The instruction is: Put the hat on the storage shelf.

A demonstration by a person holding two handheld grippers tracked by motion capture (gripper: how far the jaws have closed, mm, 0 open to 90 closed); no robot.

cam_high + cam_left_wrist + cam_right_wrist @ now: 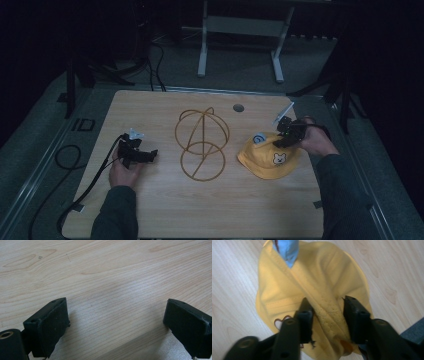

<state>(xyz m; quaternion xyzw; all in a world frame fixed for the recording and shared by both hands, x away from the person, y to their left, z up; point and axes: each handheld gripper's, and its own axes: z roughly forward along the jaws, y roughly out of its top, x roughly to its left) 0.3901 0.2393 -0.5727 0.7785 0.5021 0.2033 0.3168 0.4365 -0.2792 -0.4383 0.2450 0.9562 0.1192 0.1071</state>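
Resting low over the bare wood, my left gripper [148,155] sits near the left edge of the table [165,210], its jaws spread wide with nothing but wood grain between them; in the left gripper view [116,322] both black pads hover just above the surface, well apart from each other. My left hand [124,172] holds it from behind, and its cable [85,192] trails back toward the table's near left corner.

My right gripper [281,140] is down on the yellow hat [267,160], which lies on the right side of the table. In the right gripper view [325,317] my jaws stand on either side of a raised fold of the hat's fabric [319,290], touching it or very nearly; they are partly closed around that ridge, though I cannot tell whether they truly pinch it. A blue patch [288,251] shows at the hat's far end, and a small bear face [278,159] sits on the side toward me. My right hand [315,140] comes in from the right edge.

Between my two grippers stands a wire hat stand [201,142], a rounded frame on a ring base, just beside the hat but apart from it. A small round hole [238,107] marks the table's far side.
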